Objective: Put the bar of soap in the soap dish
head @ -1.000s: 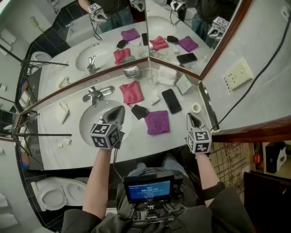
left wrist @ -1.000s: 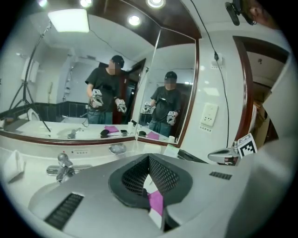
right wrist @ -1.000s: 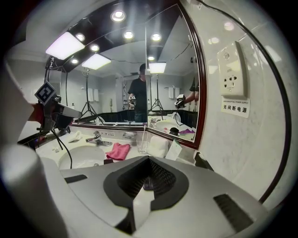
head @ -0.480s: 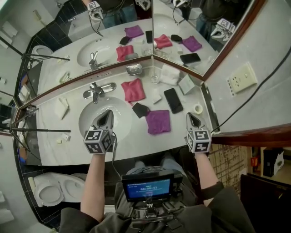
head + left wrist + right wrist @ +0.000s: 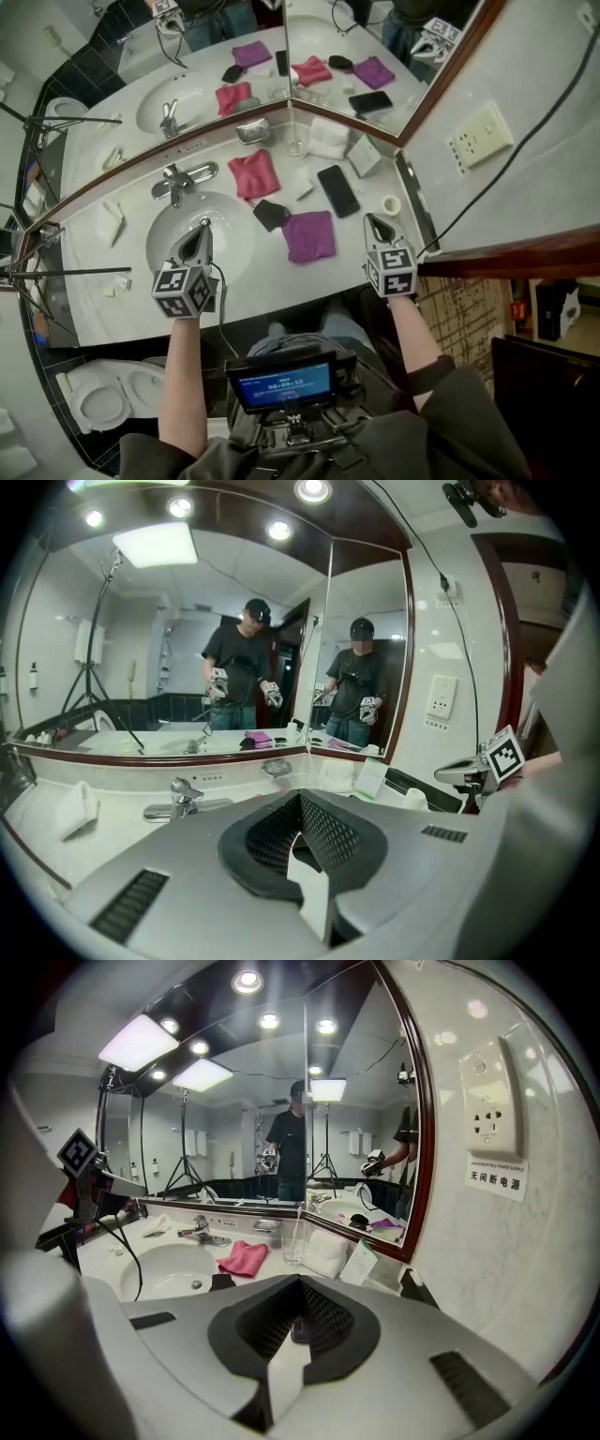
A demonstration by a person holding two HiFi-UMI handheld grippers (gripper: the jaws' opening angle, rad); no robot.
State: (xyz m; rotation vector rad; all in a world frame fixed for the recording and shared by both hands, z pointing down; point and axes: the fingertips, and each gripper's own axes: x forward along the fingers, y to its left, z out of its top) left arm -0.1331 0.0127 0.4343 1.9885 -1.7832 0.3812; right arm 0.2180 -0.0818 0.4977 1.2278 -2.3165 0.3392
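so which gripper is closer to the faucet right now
Left. The left gripper is over the sink basin, just in front of the faucet. The right gripper is far across the counter, past the purple cloth, by the side wall.

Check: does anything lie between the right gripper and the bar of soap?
Yes. The black phone lies flat between the right gripper and the small white bar of soap. It is low, so reaching over it looks feasible.

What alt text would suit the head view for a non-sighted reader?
From above, a person holds two shut, empty grippers over a bathroom counter: left gripper above the sink, right gripper beside a purple cloth. A metal soap dish sits by the mirror.
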